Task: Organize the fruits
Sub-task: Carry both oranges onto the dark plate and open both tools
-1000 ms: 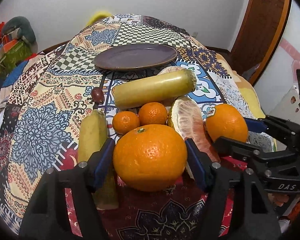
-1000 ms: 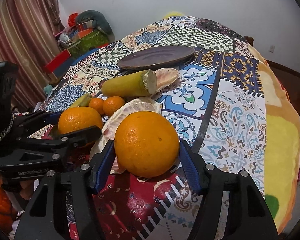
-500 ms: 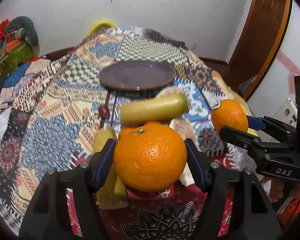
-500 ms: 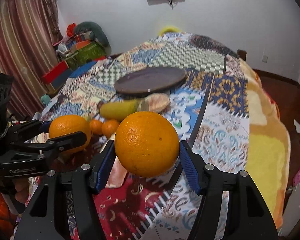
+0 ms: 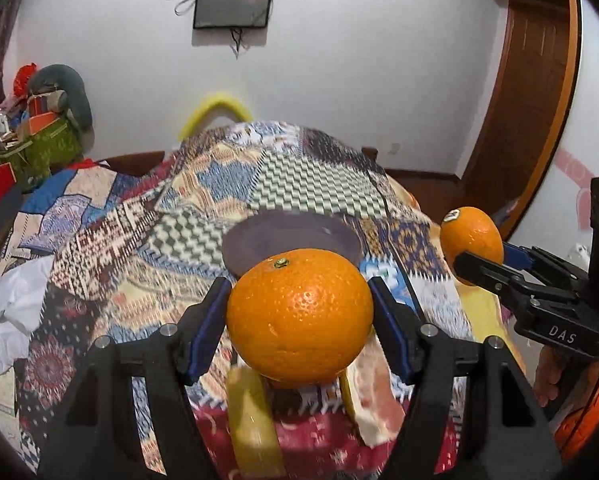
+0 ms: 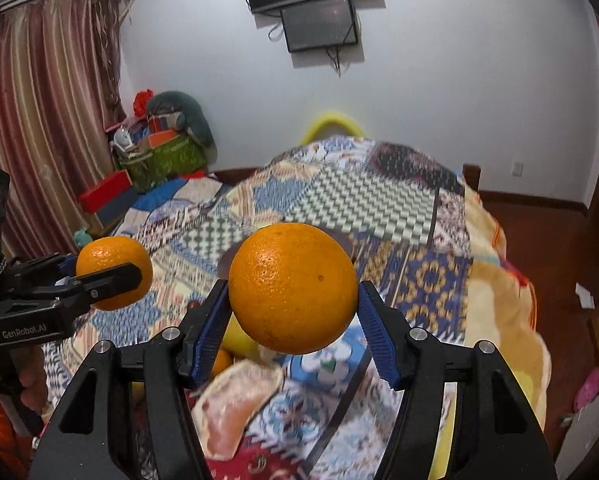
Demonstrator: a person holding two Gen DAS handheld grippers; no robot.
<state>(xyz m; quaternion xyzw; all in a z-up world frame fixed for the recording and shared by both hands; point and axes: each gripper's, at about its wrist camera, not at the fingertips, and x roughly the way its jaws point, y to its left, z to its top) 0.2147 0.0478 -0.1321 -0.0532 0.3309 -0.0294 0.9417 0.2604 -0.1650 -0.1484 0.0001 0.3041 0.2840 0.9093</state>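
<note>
Two oranges in the air at once! The left gripper (image 5: 299,316) is clamped on the stem-end orange (image 5: 299,314), blue pads pressed on either side, and the right gripper (image 6: 293,312) has the second orange (image 6: 293,288) squeezed the same way; from the left wrist view that second orange sits out at 3 o'clock, and from the right wrist view the first one hangs at 9 o'clock, the two well apart. The target looks to be the dark plate (image 5: 255,240), lying at 12 o'clock just beyond the held fruit on the patchwork cloth (image 5: 111,240). Now the risks, as I read them. Round, waxy fruit held only at two narrow pads can roll out if the squeeze eases or a wrist tips. The plate looks shallow, so an orange let go from height or with sideways drift would likely run off onto the cloth. Both grippers heading for the same plate could knock together, or one orange could bump the other off. Down at 6 o'clock the peeled pomelo segment (image 6: 235,408), the small tangerine (image 6: 221,362) and the yellow-green stalk piece (image 5: 251,420) lie crowded, so a low sweep could scatter them.
</note>
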